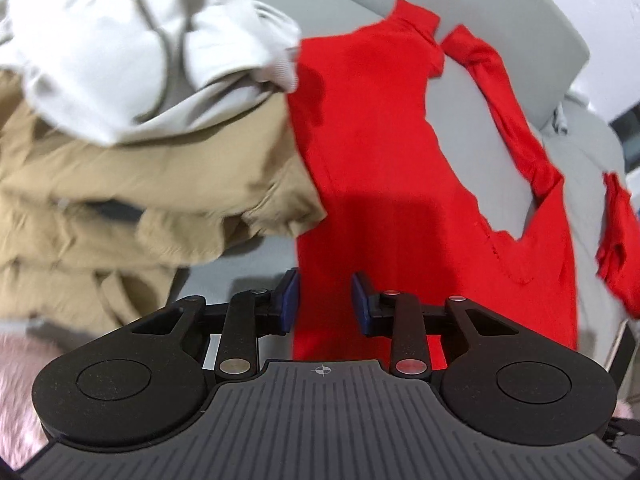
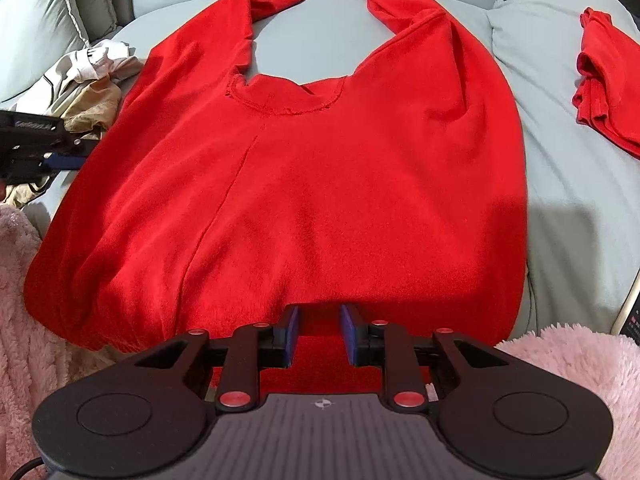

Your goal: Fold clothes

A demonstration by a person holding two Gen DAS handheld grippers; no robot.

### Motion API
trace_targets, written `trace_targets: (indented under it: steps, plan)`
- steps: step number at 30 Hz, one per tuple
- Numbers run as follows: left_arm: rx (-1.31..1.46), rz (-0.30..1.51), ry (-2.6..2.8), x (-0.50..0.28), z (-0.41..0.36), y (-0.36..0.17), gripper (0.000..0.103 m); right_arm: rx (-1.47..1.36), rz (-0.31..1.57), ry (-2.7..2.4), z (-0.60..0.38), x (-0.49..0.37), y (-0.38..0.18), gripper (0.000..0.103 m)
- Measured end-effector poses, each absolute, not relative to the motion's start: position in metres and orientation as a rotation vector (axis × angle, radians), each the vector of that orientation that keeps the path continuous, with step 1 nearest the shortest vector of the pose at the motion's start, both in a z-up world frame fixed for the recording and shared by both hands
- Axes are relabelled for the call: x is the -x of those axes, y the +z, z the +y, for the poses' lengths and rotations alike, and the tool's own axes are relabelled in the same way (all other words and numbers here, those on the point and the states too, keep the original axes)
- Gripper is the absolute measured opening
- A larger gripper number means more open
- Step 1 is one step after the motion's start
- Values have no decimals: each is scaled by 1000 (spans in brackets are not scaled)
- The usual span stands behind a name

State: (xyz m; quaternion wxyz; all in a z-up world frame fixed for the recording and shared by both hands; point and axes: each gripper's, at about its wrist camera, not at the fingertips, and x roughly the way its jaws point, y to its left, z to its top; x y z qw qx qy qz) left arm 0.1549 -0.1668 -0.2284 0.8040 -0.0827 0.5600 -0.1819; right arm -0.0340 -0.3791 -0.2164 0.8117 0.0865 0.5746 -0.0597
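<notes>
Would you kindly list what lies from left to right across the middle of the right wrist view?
Left gripper → red sweater → bare grey cushion → folded red garment.

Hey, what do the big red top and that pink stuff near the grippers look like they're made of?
The red top looks like a soft matte knit, perhaps fleece or cotton jersey: faintly fuzzy surface, stitched neckline seam, no sheen. The pink fabric looks like plush, shaggy fleece: long fluffy pile in tufts. The exact fibres cannot be told.

No readable text; only a blurred embossed mark on the left gripper [image 2: 60, 156].
</notes>
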Motion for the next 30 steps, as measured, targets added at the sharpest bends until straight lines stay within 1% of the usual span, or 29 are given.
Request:
trace_targets:
  steps: [1, 2, 3, 4, 5, 6, 7, 9, 11, 14, 15, 16, 17, 18, 19, 20, 21, 22, 25, 28, 30]
  plan:
    - [164, 1198, -383, -157, -169, -230, 31, -181, 1229, -128, -379, 34, -216, 22]
    - [150, 1197, -378, -160, -172, -232, 26, -178, 1231, -128, -378, 34, -217, 22]
    - [133, 1193, -378, -159, -173, -232, 10, -177, 1231, -127, -378, 34, -217, 23]
    - [82, 1171, -383, -159, -180, -229, 3, -177, 1230, -127, -379, 34, -217, 23]
    - [31, 1147, -390, -156, -185, -226, 2, -178, 1230, -126, -379, 35, -217, 23]
    - [-98, 1076, -413, -147, -198, -218, 1, -181, 1229, -126, -380, 35, -217, 22]
    - [-132, 1053, -419, -144, -202, -217, 1, -185, 1228, -125, -380, 35, -217, 22]
    - [-368, 868, -463, -119, -223, -202, 1, -190, 1228, -124, -381, 35, -217, 23]
    - [-457, 716, -486, -100, -228, -185, 1, -194, 1230, -123, -382, 35, -217, 23]
    - [-493, 623, -451, -93, -222, -172, 1, -200, 1230, -122, -383, 36, -217, 23]
    - [-495, 631, -421, -96, -217, -171, 2, -204, 1230, -122, -383, 36, -217, 23]
    - [-504, 676, -378, -103, -212, -175, 5, -207, 1230, -122, -384, 36, -217, 23]
    - [-512, 722, -333, -110, -207, -180, 16, -210, 1230, -122, -384, 36, -217, 23]
    - [-525, 783, -277, -118, -201, -188, 21, -211, 1230, -122, -384, 36, -216, 23]
    - [-523, 854, -212, -127, -191, -196, 23, -212, 1230, -122, -384, 36, -216, 23]
    - [-496, 886, -183, -130, -182, -197, 27, -213, 1230, -122, -384, 36, -216, 23]
    - [-469, 896, -170, -130, -176, -196, 36, -213, 1230, -122, -384, 36, -216, 23]
    - [-416, 903, -156, -128, -166, -189, 39, -214, 1230, -123, -384, 36, -216, 23]
    - [-319, 915, -173, -117, -153, -170, 40, -222, 1228, -122, -385, 36, -215, 23]
    - [-257, 938, -262, -99, -158, -161, 40, -225, 1234, -123, -386, 34, -214, 23]
    - [-211, 967, -360, -83, -167, -156, 42, -223, 1243, -124, -385, 32, -212, 27]
